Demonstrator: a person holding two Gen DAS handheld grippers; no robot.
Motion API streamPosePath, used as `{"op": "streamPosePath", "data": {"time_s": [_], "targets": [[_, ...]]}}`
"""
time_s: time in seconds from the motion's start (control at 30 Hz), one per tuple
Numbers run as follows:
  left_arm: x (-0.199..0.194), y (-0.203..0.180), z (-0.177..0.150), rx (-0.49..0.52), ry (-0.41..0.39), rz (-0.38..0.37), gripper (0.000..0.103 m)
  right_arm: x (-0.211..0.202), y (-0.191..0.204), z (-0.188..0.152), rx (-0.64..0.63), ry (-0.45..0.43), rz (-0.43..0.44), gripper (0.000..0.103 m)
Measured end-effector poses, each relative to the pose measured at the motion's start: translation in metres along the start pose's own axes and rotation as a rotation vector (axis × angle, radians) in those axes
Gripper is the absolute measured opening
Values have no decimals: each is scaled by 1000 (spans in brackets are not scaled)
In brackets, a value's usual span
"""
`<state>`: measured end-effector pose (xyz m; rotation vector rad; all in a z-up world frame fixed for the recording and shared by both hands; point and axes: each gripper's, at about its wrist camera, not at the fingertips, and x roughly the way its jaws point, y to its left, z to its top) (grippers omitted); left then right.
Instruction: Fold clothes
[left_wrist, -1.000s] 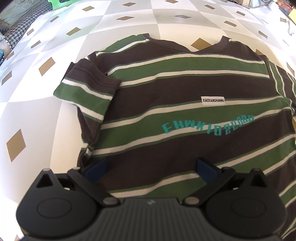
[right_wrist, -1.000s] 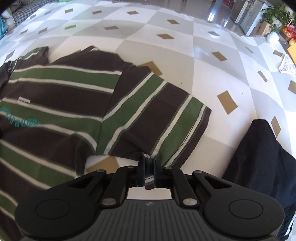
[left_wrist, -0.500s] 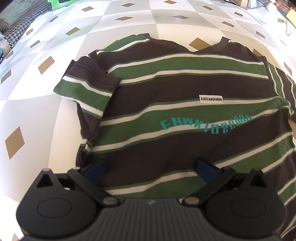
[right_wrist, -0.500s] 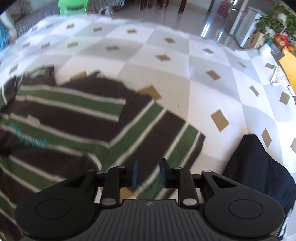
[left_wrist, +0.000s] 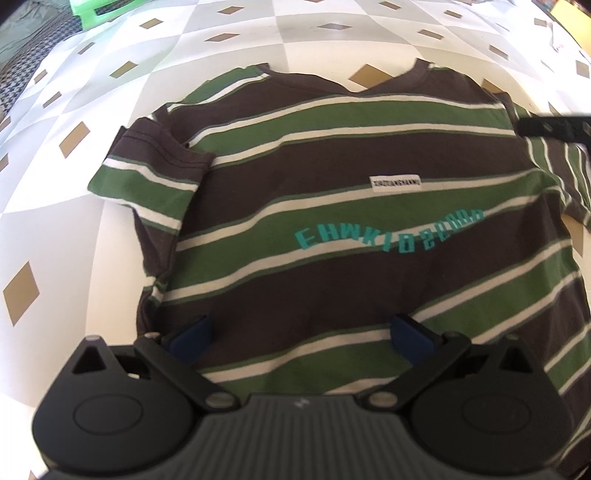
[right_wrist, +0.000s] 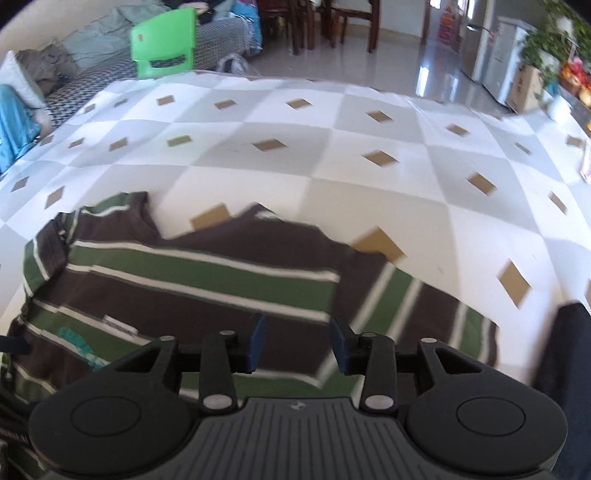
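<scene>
Brown, green and white striped cotton T-shirt is spread flat on checked bench for folding; left tool is held wide apart above hem, right tool, just opening, is apart and empty over sleeve.

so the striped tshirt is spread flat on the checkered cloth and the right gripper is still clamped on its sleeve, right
Not quite. The striped T-shirt does lie on the checkered cloth, but the right gripper has just been opening, with nothing between its jaws; the right wrist view shows the sleeve released.
</scene>
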<state>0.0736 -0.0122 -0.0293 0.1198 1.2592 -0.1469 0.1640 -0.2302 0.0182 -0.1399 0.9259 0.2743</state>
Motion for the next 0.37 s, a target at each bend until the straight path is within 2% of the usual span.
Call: {"op": "streamPosePath", "data": {"time_s": [0.1,0.23,0.37], "targets": [[0,2,5,-34,8,-13,103,11,13,5,-14,-2,31,40],[-4,11,15,-125,-45,-68,103,26,31,9,-59,-1,32,40],[-5,15,27,-175,-96,-24,103,44,42,8,-103,23,4,40]]}}
